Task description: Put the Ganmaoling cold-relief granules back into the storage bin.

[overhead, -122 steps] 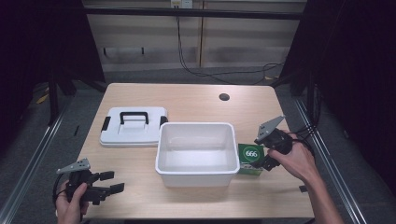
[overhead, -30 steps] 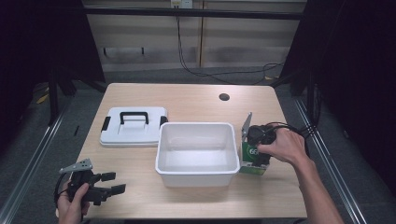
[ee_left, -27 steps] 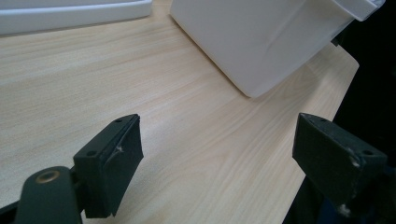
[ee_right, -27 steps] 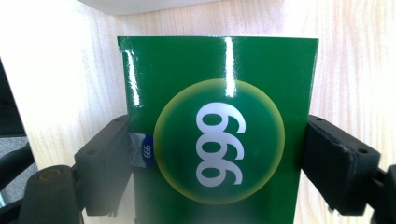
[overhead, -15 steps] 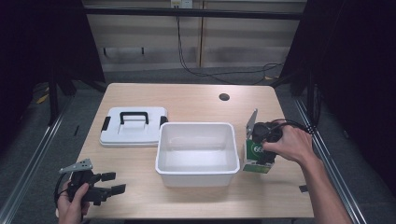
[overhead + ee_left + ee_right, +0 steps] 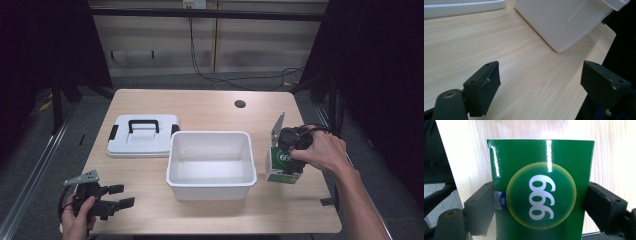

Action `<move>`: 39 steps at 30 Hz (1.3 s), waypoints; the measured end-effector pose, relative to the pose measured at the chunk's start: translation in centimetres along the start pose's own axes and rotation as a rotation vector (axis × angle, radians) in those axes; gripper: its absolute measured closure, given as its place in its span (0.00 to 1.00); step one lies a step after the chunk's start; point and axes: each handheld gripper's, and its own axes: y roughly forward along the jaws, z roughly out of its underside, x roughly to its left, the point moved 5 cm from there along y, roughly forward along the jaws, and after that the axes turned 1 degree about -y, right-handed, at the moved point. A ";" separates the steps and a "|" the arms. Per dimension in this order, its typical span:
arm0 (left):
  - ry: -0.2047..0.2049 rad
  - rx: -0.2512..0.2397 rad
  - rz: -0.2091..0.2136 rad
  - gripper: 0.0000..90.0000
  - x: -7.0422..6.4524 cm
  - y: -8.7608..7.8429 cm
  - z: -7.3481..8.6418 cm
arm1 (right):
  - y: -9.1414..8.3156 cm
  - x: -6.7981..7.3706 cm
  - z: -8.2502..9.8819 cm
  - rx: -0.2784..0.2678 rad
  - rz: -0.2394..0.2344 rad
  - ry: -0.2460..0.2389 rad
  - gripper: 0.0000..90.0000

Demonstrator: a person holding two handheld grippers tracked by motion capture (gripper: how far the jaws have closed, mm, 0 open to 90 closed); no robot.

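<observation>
— Where's the green box from where you stand?

— Just right of the white tub, on the tabletop, close to the tub's right wall. It looks a bit tilted, one edge down on the wood; I can't say whether it's fully lifted.

— And the right claw?

— Clamped on it. In the right gripper view the box sits between the two black jaws, each pressed against a side, with the round yellow-ringed badge reading 666 upside down. The person's hand is wrapped over the claw from the right.

— The left claw?

— Spread wide, nothing in it. It's down at the near-left corner, well left of the tub and in front of it, held low over the wood. In the left gripper view its jaws stand far apart with bare tabletop between them and the tub's corner ahead.

— Anything else?

— A white lid with a black handle lies flat just left of the tub.
</observation>
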 end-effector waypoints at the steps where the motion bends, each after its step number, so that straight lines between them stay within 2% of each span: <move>1: 0.001 0.004 0.000 0.18 0.0 0.0 0.0 | -0.2 0.1 0.1 -0.003 -0.001 0.005 0.18; 8: 0.004 -0.005 -0.008 0.18 0.1 -0.1 0.0 | -1.5 0.1 0.3 -0.054 0.006 0.005 0.18; 14: 0.001 -0.001 -0.005 0.18 0.0 0.0 0.0 | -2.3 0.2 0.6 -0.059 0.006 0.004 0.18; 16: 0.000 -0.001 -0.005 0.18 0.0 0.0 0.0 | -2.8 0.2 0.7 -0.076 0.010 0.006 0.18; 22: 0.000 -0.002 -0.004 0.18 0.0 0.0 0.0 | -3.6 0.2 0.8 -0.073 0.011 0.012 0.18; 28: 0.003 0.000 -0.002 0.18 0.0 -0.1 0.0 | -4.7 0.3 0.9 -0.125 0.013 0.039 0.18; 33: 0.000 -0.003 -0.002 0.18 0.0 0.0 0.0 | -5.6 0.2 1.1 -0.190 0.020 0.055 0.18; 39: 0.002 -0.002 -0.004 0.18 0.0 0.0 0.0 | -6.2 0.0 0.8 -0.213 0.041 0.065 0.18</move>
